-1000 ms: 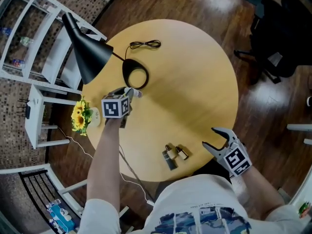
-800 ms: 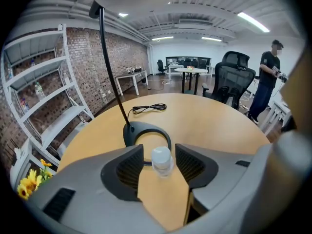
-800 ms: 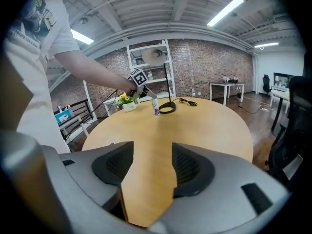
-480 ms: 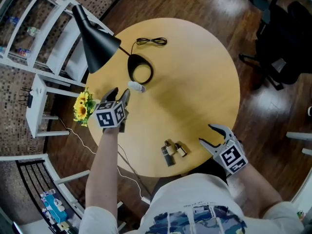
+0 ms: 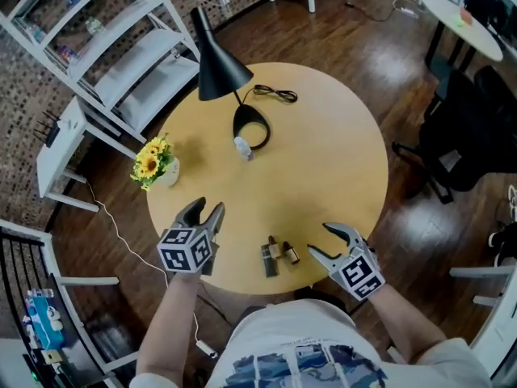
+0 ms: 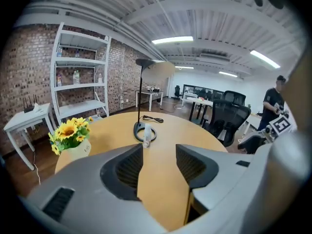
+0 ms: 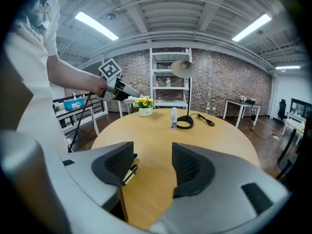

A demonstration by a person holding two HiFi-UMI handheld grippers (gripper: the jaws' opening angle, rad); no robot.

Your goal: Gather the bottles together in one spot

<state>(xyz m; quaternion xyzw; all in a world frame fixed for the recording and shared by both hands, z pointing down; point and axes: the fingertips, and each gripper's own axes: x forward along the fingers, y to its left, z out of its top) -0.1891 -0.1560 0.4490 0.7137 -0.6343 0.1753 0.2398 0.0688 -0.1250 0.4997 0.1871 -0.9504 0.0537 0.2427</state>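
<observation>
I think the step now is to fetch the white bottle. It stands upright just beside the lamp base, on the side nearer the person. The little dark bottles lie in a bunch far from the lamp base, by the bench edge closest to the person. So the white one looks like the only one left out.

To do it well, go slowly to the white bottle. Put 1 jaw on each side of its middle and squeeze softly so it does not tip. Mind the lamp base, with its cord on the far side. Then lift the bottle and set it by the dark bunch without knocking them.

The left hand-held gripper is well back from the lamp base and points toward it, tipped down a bit. Its jaws have just been opening. They are wide apart with nothing between them. The right hand-held gripper is just as far from the lamp base, on the other side of the dark bunch. Its jaws are apart and empty too.
</observation>
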